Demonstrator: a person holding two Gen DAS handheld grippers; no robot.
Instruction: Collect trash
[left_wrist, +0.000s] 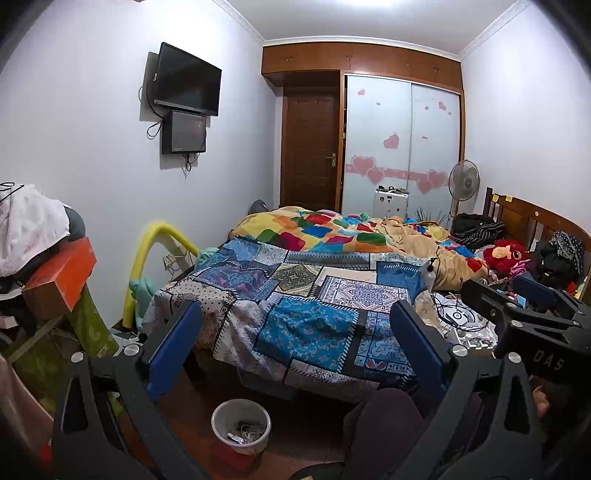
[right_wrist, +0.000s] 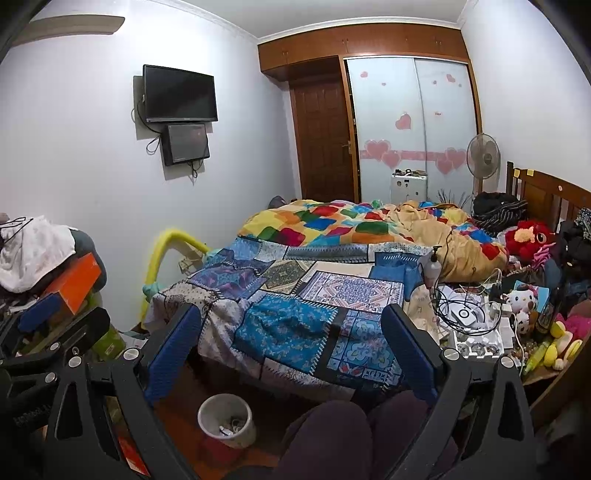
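One round white plastic bin (left_wrist: 241, 426) stands upright on the dark floor at the foot of the bed (left_wrist: 295, 317), mouth up, with cords and scraps inside. The bed's patchwork quilt looks soft and rumpled. Both grippers, left gripper (left_wrist: 295, 347) and right gripper (right_wrist: 291, 347), are spread wide with blue padded fingers, holding nothing, above the bin.

Both wrist views face the bed (left_wrist: 295, 295) side by side, sharing wardrobe (right_wrist: 410, 122) and bin (left_wrist: 241, 424).
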